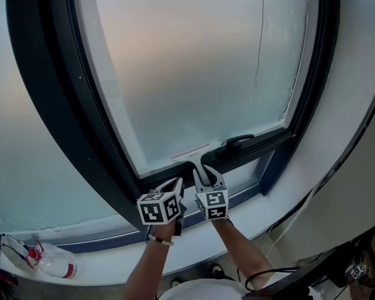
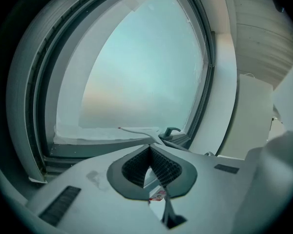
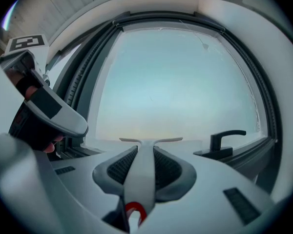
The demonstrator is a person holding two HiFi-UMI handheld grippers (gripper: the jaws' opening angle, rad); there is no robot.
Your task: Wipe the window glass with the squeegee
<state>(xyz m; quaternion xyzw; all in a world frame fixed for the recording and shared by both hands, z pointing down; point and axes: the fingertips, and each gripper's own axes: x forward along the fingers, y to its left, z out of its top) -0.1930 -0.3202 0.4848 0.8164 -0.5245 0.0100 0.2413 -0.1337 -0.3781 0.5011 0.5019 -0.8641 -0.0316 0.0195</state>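
A: Checking grip: right claw [image 1: 203, 177] clamped on squeegee [image 1: 190, 153] handle?
B: Yes. Blade lies crosswise at bottom edge of window glass [image 1: 200, 61], straight ahead. Left claw [image 1: 174, 185] closed, empty, just beside.

L tongs [image 2: 149, 147] tips together, nothing btwn. Beyond: squeegee [image 2: 139, 129] blade at btm edge of frosted window glass [image 2: 146, 67], dark handle [image 2: 172, 130] just beside.

Squeegee [image 3: 144, 155] low on glass [image 3: 176, 77], left of handle [image 3: 224, 141].
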